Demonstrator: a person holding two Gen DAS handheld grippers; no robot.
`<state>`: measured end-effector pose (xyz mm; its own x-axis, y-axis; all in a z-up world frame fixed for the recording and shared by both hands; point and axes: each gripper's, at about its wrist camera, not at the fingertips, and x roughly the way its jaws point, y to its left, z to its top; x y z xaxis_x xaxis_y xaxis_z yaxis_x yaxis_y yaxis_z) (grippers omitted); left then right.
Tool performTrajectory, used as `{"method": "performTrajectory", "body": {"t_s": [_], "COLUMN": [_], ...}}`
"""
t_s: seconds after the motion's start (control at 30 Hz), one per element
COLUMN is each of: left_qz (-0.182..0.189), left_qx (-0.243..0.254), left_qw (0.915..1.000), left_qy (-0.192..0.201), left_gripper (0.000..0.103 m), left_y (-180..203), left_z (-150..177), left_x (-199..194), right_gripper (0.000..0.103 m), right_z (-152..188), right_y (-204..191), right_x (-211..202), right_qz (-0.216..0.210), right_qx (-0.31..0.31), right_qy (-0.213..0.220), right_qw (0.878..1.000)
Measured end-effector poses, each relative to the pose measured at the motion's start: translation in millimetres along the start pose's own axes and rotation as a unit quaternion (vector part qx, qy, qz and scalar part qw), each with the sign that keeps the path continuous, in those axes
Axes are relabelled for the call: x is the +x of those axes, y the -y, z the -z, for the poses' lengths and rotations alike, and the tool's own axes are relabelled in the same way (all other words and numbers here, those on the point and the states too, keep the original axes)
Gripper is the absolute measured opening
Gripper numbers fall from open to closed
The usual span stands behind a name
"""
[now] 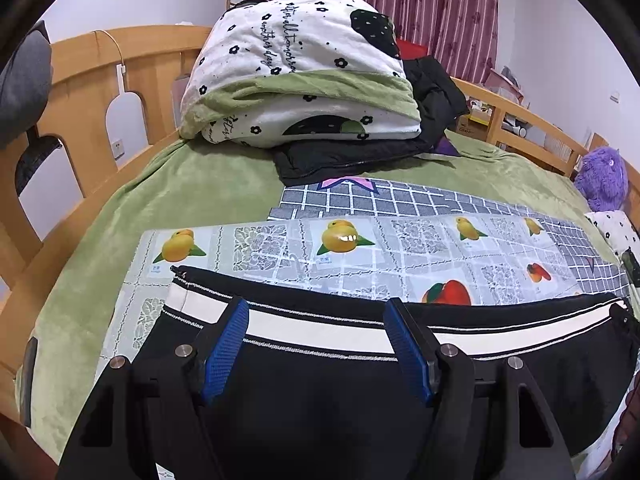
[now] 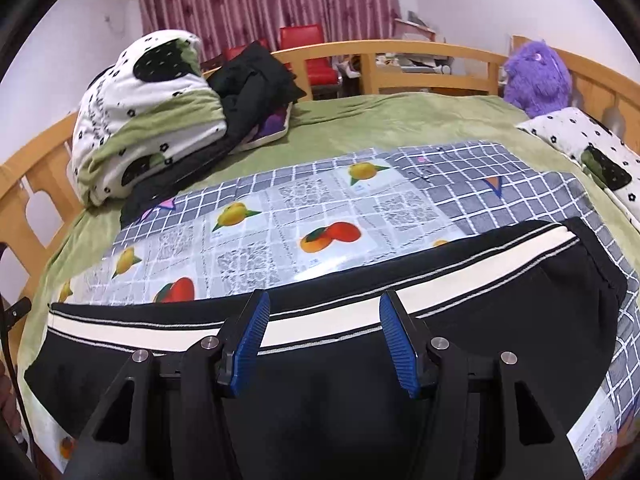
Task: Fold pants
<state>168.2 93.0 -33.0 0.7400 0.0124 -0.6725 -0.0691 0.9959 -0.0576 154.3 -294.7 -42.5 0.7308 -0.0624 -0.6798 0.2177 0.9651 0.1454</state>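
The black pants [image 1: 320, 392] lie flat on a fruit-print plastic mat [image 1: 280, 248] on the bed, their black-and-white striped waistband [image 1: 320, 334] running left to right. My left gripper [image 1: 316, 312] is open above the waistband's left part, blue pads spread wide, holding nothing. In the right wrist view the same pants [image 2: 500, 320] and waistband [image 2: 340, 314] lie under my right gripper [image 2: 322, 306], also open and empty, over the waistband's right part. The pant legs are hidden below both views.
A folded white-and-green blanket [image 1: 296, 80] and a black jacket [image 1: 360, 156] are piled at the far left of the green bed cover [image 1: 200, 184]. A grey checked sheet [image 2: 520, 184] lies under the mat. A purple plush toy [image 2: 536, 76] and wooden bed rails [image 2: 400, 56] stand behind.
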Motion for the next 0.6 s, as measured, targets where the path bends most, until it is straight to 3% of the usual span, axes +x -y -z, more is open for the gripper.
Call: {"method": "performTrajectory", "body": {"t_s": [0.33,0.6], "left_qz": [0.010,-0.006], "left_qx": [-0.015,0.014], "left_qw": [0.9998,0.9999], "left_qy": [-0.013,0.000], "left_gripper": [0.068,0.068], "left_y": [-7,6], "left_z": [0,1], "left_x": [4,-1], "right_gripper": [0.056,0.056], "right_z": [3,4], "right_y": [-14,-15], "right_x": [7,11], "right_qz": [-0.008,-0.010], "right_qx": [-0.007,0.010], "right_qy": [-0.008,-0.019], "right_qw": [1.000,1.000]}}
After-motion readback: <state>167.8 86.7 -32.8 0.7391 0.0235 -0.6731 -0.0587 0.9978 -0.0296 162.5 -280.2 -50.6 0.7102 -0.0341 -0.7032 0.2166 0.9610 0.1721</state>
